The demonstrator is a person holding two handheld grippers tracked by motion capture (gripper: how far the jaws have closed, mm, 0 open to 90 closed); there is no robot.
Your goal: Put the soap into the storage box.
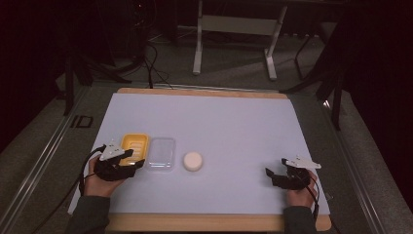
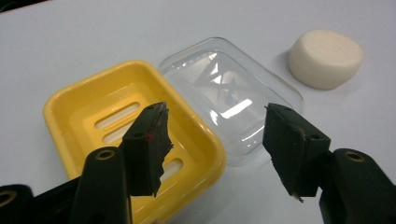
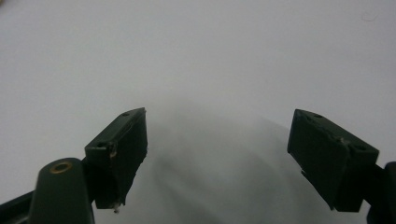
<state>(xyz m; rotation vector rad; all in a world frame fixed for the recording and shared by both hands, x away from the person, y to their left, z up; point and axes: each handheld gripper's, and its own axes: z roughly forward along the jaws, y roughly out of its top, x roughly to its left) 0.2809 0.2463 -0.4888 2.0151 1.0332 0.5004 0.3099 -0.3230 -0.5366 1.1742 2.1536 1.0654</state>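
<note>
White-covered rectangular tabletop [image 1: 234, 126] with a wooden edge, seen from the high view; dark floor and a pale metal stand frame [image 1: 238, 29] beyond it at 12 o'clock

Left hand-held gripper [image 1: 137, 157], black with a grey three-cornered plate, sits at roughly 8 o'clock on the tabletop, held in the person's left hand [image 1: 97, 183]; jaws spread wide, nothing between them. In the left gripper view one jaw hangs over the yellow dish, the other over the near edge of the clear lid; touching or not, cannot tell

Right hand-held gripper [image 1: 276, 166], same build, at about 4 o'clock, held in the right hand [image 1: 299, 195]; jaws wide apart, holding nothing, over bare white surface in the right gripper view, well apart from the three items

Yellow rectangular plastic soap dish [image 1: 135, 145] with slotted bottom, at 8 o'clock of tabletop centre, open side up

Clear transparent plastic lid [image 1: 161, 153], rectangular with rounded corners, lies just beside the dish at its 3 o'clock; edges look to be touching in the left gripper view

Small round cream-white soap bar [image 1: 193, 161], flat on the tabletop near the lid at its 3 o'clock, apart from it
</note>
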